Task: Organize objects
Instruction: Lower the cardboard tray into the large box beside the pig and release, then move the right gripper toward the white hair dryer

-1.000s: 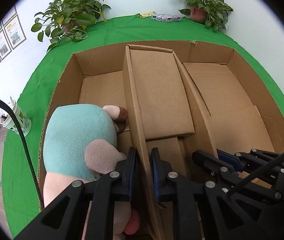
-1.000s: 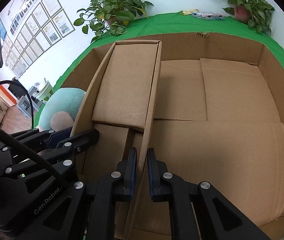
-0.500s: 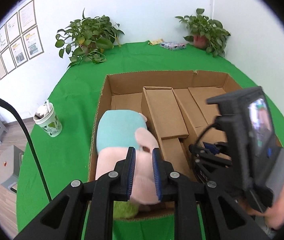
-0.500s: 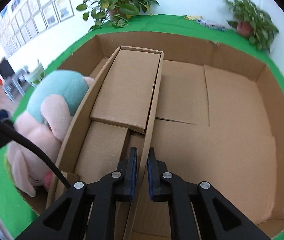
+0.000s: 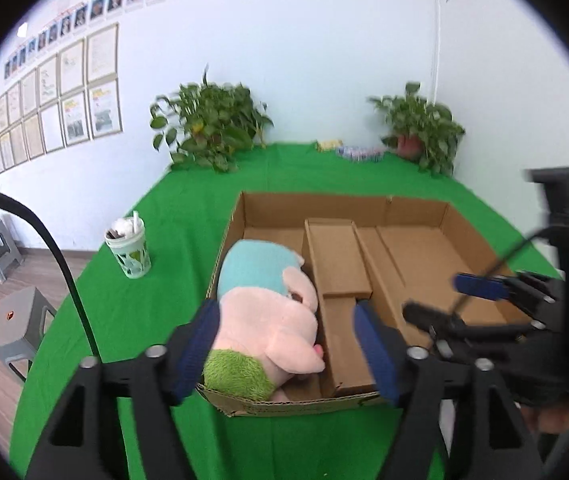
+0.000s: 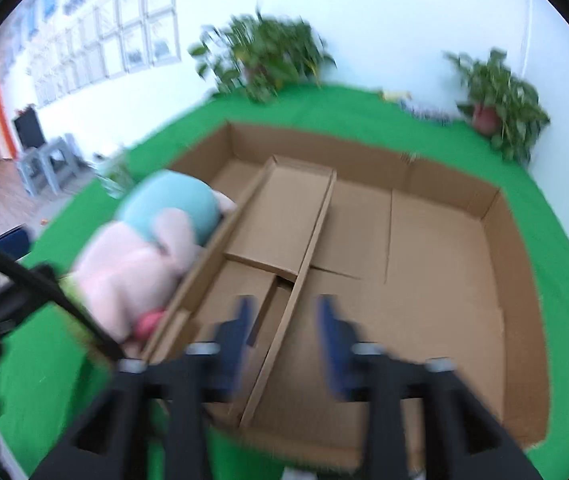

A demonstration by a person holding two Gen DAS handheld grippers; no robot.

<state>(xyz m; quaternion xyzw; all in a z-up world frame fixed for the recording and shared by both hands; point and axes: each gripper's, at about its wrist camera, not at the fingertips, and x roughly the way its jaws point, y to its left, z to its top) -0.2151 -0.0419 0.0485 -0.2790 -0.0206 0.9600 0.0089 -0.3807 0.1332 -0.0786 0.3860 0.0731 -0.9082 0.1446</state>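
Note:
A shallow open cardboard box lies on the green table. A pink and teal plush pig lies in its left compartment. Two upright cardboard dividers bound a narrow middle compartment. My left gripper is open and empty, above the box's near edge, its fingers either side of the pig's lower half. My right gripper is open and empty, its fingers either side of the right divider. It also shows in the left wrist view.
A green cup with a straw stands on the table left of the box. Two potted plants and small packets stand by the back wall. Grey stools are on the floor at left.
Both grippers opened, let go of the dividers and pulled back and up from the box. The pig and dividers stay in place.

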